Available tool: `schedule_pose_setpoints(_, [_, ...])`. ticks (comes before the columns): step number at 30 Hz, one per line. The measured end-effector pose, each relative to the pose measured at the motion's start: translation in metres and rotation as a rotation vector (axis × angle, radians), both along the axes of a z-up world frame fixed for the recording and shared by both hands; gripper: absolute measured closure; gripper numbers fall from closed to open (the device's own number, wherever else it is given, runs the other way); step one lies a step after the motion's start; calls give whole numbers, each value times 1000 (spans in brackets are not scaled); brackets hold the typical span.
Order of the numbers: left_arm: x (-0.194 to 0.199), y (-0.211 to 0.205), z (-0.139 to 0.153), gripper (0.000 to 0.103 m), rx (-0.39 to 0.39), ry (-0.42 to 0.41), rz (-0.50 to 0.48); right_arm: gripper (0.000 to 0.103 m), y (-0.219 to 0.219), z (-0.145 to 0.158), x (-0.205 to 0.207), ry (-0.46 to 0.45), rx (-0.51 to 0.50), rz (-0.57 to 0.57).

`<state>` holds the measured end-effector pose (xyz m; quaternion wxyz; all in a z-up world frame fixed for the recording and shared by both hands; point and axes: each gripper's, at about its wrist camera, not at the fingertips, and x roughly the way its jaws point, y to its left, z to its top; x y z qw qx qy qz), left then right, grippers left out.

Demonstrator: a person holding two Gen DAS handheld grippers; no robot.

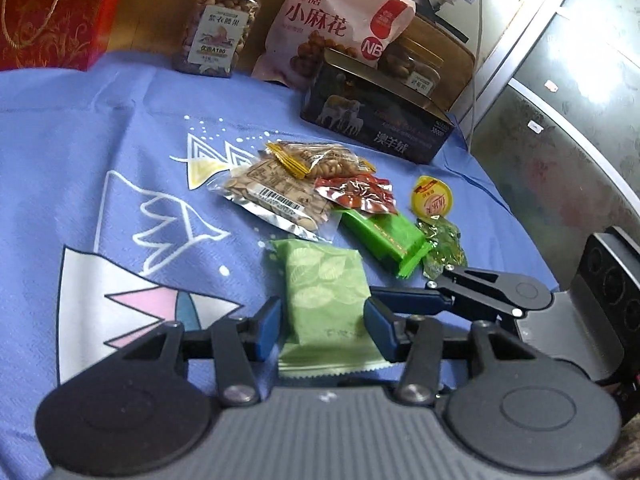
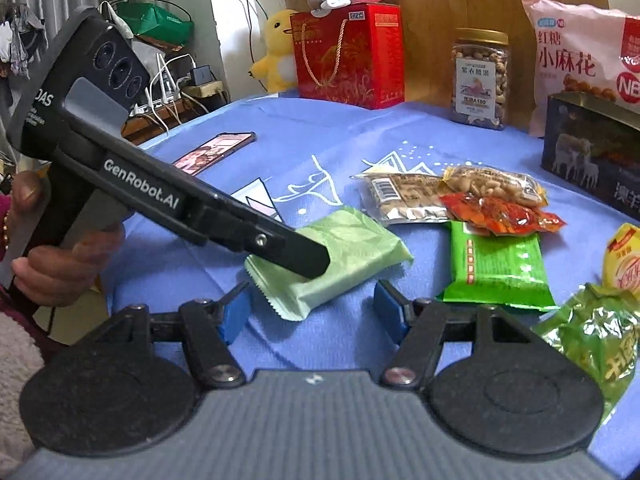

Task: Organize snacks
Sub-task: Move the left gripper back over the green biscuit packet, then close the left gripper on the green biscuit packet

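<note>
We have the pale green packet (image 1: 326, 304) lying on the blue cloth (image 1: 100, 128), its long side pointing away from our left gripper (image 1: 320, 330), whose jaws sit spread on both sides, not squeezing it. Our right gripper (image 2: 314, 314) is open too, just beside it. The bright green pack (image 1: 380, 238) lies near
</note>
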<state>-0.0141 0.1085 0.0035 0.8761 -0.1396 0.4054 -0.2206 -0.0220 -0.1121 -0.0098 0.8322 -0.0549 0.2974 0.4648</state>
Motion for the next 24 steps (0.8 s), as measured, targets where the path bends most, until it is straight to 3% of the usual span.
schedule_pose_setpoints(20, [-8, -6, -1, 54, 0, -29, 26, 34, 7, -3, -11, -89, 24, -20])
schedule_pose_setpoints(24, [-8, -7, -2, 55, -1, -29, 21, 41, 9, -4, -9, -78, 14, -21])
